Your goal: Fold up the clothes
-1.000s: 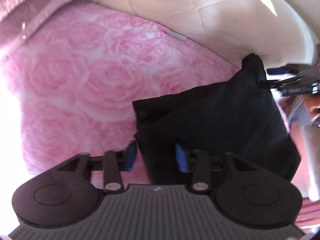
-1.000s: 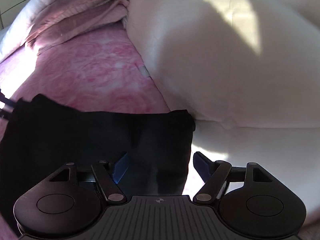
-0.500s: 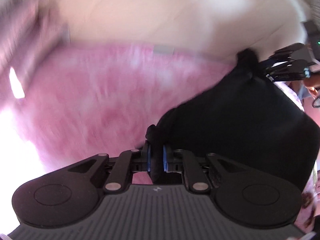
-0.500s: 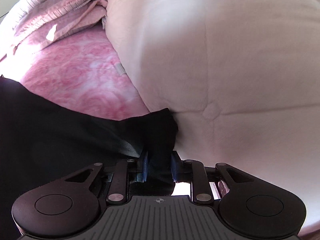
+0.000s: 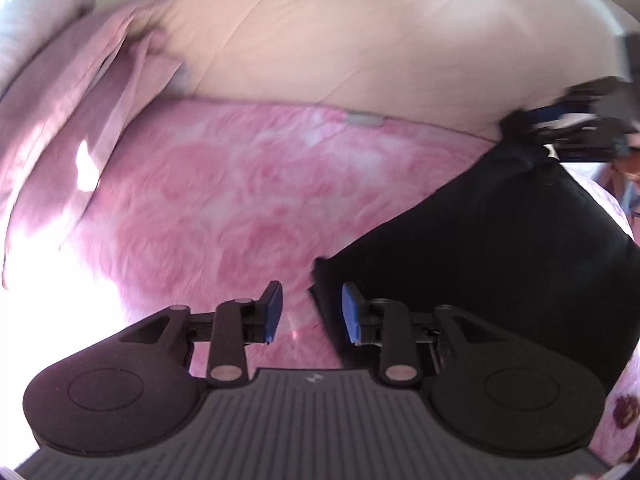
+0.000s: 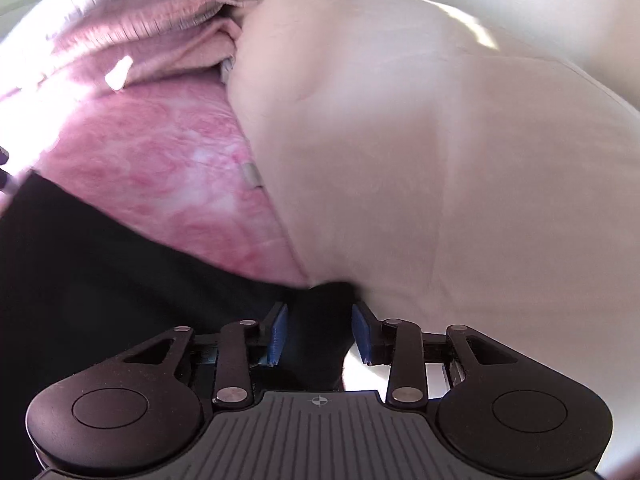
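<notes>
A black garment (image 5: 500,248) lies folded on the pink rose-patterned blanket (image 5: 240,200). My left gripper (image 5: 312,314) is open; the garment's near corner sits just ahead of the gap, close to the right blue pad (image 5: 352,314). In the right wrist view my right gripper (image 6: 320,334) is open too, and a corner of the black garment (image 6: 100,280) lies between its blue pads (image 6: 278,330) without being pinched. The left wrist view shows the right gripper (image 5: 532,124), blurred, at the garment's far corner.
A cream quilted cushion (image 6: 440,160) rises right behind the garment and fills the back of the left wrist view (image 5: 360,40). Folded pink bedding (image 5: 80,100) is piled at the far left. The blanket (image 6: 160,160) is bare left of the garment.
Half a second ago both grippers were shut on the garment's corners. Both have now opened and let the cloth go, and it rests on the blanket.
</notes>
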`<act>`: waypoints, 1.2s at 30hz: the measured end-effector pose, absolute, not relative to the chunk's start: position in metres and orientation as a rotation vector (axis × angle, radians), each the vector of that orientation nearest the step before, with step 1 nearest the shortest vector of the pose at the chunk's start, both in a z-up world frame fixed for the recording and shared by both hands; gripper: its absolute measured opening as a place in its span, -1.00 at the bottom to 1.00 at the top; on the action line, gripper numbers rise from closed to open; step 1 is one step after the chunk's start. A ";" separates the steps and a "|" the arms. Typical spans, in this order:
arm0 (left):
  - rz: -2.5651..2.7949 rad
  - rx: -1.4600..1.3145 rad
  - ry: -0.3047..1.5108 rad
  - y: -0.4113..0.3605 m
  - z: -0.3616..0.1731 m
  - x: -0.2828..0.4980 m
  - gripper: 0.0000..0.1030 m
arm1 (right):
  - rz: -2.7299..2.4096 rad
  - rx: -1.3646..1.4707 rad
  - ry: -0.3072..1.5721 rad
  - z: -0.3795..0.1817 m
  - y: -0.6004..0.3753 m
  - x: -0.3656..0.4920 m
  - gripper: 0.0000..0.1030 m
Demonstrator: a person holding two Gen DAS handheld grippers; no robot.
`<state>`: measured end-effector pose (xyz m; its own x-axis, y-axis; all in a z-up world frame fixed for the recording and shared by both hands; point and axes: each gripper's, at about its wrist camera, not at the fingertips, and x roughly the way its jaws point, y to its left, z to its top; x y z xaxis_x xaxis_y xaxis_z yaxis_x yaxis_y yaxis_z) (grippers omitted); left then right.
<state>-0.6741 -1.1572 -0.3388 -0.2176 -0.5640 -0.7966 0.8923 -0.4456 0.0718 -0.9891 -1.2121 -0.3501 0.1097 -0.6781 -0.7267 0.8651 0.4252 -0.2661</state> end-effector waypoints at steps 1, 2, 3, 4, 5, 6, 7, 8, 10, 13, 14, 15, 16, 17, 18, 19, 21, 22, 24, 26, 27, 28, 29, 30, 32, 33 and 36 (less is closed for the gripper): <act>-1.841 0.968 0.488 -1.156 -0.337 -0.678 -0.47 | -1.153 0.274 0.921 -0.358 -1.221 -0.989 -0.30; -1.850 0.971 0.472 -1.154 -0.335 -0.681 -0.47 | -1.144 0.286 0.941 -0.364 -1.227 -0.987 -0.30; -1.858 0.968 0.455 -1.154 -0.333 -0.684 -0.47 | -1.134 0.295 0.962 -0.369 -1.232 -0.985 -0.30; -1.867 0.965 0.439 -1.154 -0.330 -0.687 -0.48 | -1.132 0.304 0.966 -0.370 -1.235 -0.984 -0.30; -1.880 0.966 0.430 -1.153 -0.328 -0.690 -0.47 | -1.134 0.326 0.965 -0.368 -1.237 -0.985 -0.30; -1.893 0.967 0.421 -1.153 -0.326 -0.692 -0.47 | -1.135 0.350 0.964 -0.365 -1.239 -0.986 -0.30; -1.890 0.985 0.440 -1.157 -0.332 -0.693 -0.47 | -1.139 0.365 0.964 -0.360 -1.237 -0.987 -0.30; -1.887 1.002 0.460 -1.160 -0.339 -0.694 -0.47 | -1.144 0.369 0.956 -0.354 -1.232 -0.987 -0.30; -1.881 1.038 0.500 -1.168 -0.353 -0.695 -0.47 | -1.145 0.358 0.930 -0.347 -1.217 -0.987 -0.30; -1.871 1.074 0.566 -1.180 -0.376 -0.694 -0.39 | -1.099 0.417 0.947 -0.364 -1.213 -0.989 -0.25; -1.884 1.068 0.582 -1.184 -0.380 -0.690 -0.34 | -1.091 0.425 0.934 -0.368 -1.215 -0.991 -0.24; -1.896 1.062 0.598 -1.189 -0.384 -0.686 -0.24 | -1.082 0.437 0.928 -0.368 -1.218 -0.993 -0.23; -1.898 1.059 0.622 -1.192 -0.383 -0.682 -0.18 | -1.075 0.449 0.922 -0.367 -1.221 -0.995 -0.23; -1.900 1.055 0.645 -1.194 -0.382 -0.677 -0.18 | -1.074 0.450 0.929 -0.363 -1.220 -0.995 -0.23; -1.908 1.069 0.631 -1.186 -0.382 -0.678 -0.24 | -1.092 0.439 0.937 -0.358 -1.215 -0.996 -0.23; -1.915 1.083 0.617 -1.177 -0.381 -0.679 -0.30 | -1.099 0.448 0.931 -0.353 -1.205 -0.998 -0.23; -1.930 1.111 0.588 -1.159 -0.381 -0.682 -0.39 | -1.109 0.474 0.915 -0.342 -1.184 -1.001 -0.23; -1.937 1.125 0.574 -1.150 -0.380 -0.683 -0.40 | -1.103 0.489 0.916 -0.337 -1.168 -1.001 -0.23; -1.952 1.153 0.544 -1.132 -0.379 -0.686 -0.40 | -1.072 0.488 0.945 -0.340 -1.138 -0.998 -0.23; -1.966 1.180 0.514 -1.114 -0.378 -0.689 -0.40 | -1.039 0.485 0.974 -0.344 -1.108 -0.995 -0.23; -1.973 1.194 0.499 -1.106 -0.378 -0.690 -0.40 | -1.023 0.484 0.989 -0.345 -1.094 -0.993 -0.23; -1.979 1.208 0.484 -1.097 -0.377 -0.691 -0.39 | -1.007 0.482 1.004 -0.347 -1.079 -0.992 -0.23; -1.986 1.221 0.469 -1.088 -0.377 -0.693 -0.39 | -1.010 0.497 1.006 -0.354 -1.074 -0.992 -0.22; -1.992 1.235 0.454 -1.079 -0.377 -0.694 -0.40 | -1.013 0.501 1.000 -0.360 -1.074 -0.992 -0.21; -1.992 1.259 0.425 -1.070 -0.386 -0.697 -0.39 | -1.011 0.499 0.996 -0.365 -1.076 -0.991 -0.19; -1.979 1.247 0.439 -1.071 -0.387 -0.696 -0.38 | -1.006 0.496 1.000 -0.363 -1.078 -0.990 -0.19; -1.928 1.223 0.459 -1.070 -0.376 -0.693 -0.39 | -1.021 0.505 0.985 -0.353 -1.070 -0.993 -0.19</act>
